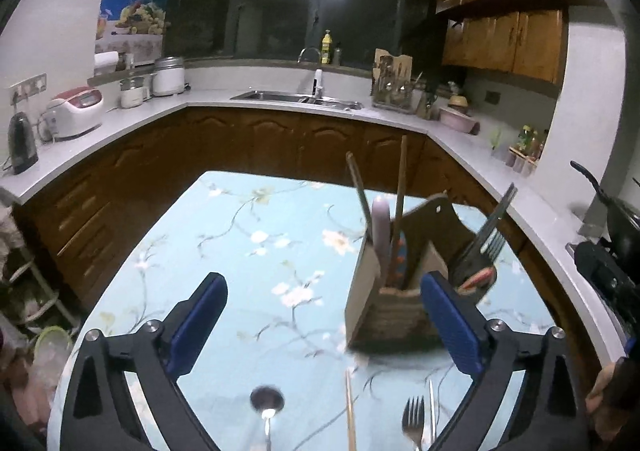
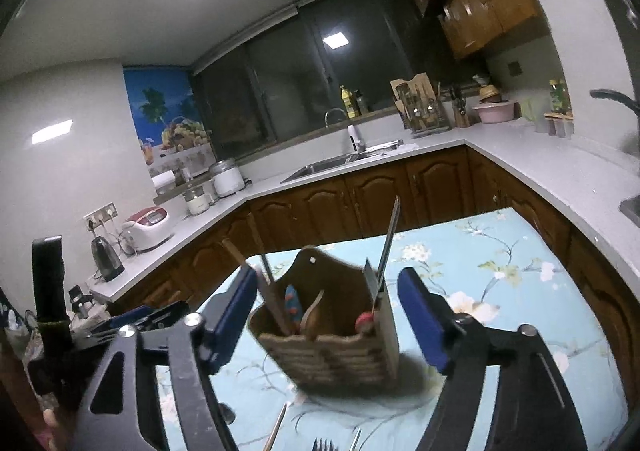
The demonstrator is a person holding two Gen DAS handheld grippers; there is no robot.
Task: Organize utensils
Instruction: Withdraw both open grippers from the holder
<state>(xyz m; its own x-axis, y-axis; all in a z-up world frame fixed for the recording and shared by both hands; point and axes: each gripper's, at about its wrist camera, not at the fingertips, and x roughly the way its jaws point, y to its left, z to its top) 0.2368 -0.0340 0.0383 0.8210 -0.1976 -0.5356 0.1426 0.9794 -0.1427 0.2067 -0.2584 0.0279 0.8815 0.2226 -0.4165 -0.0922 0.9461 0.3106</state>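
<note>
A wooden utensil holder (image 1: pixel 394 307) (image 2: pixel 332 335) stands on the blue flowered tablecloth (image 1: pixel 248 235). Chopsticks (image 1: pixel 400 191), a pale handle (image 1: pixel 380 227) and a fork (image 1: pixel 486 239) stick out of it. In the right wrist view a knife (image 2: pixel 388 239) stands in its right compartment. My left gripper (image 1: pixel 324 327) is open and empty, its right pad beside the holder. My right gripper (image 2: pixel 326 315) is open and empty, its pads on either side of the holder. A spoon (image 1: pixel 267 407), a chopstick (image 1: pixel 350 411), a fork (image 1: pixel 414 417) and a knife (image 1: pixel 432 407) lie on the cloth near me.
A white counter (image 1: pixel 120 119) with a sink (image 1: pixel 296 95), rice cooker (image 1: pixel 74 111), kettle (image 1: pixel 22 143) and utensil rack (image 1: pixel 394 85) rings the table. Brown cabinets (image 1: pixel 280 139) stand below. A black pan (image 1: pixel 616 211) sits at the right.
</note>
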